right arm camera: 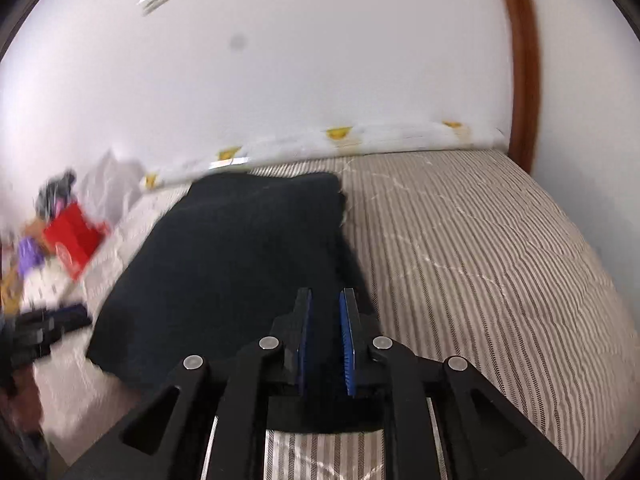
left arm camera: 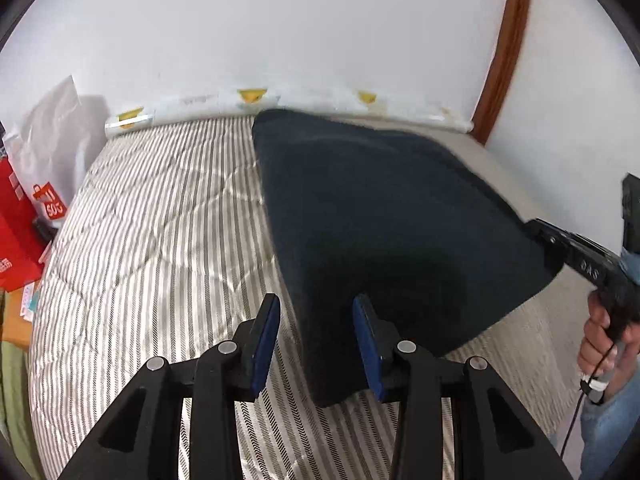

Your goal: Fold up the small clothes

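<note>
The dark cloth (left arm camera: pixel 392 216) lies on the striped bed (left arm camera: pixel 152 216), its near corners raised, the right claw (right arm camera: pixel 325 340) narrowed on the cloth's edge at four o'clock and the left claw (left arm camera: pixel 316 344) part-open astride its six o'clock corner, seemingly to carry a fold toward twelve.

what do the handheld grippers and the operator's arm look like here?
Both the left gripper and the right gripper are black linkage frames with silver pivot pins and blue ribbed pads. The right one has a pistol handle, pale lettering and a black cable. Blue denim sleeve.
</note>
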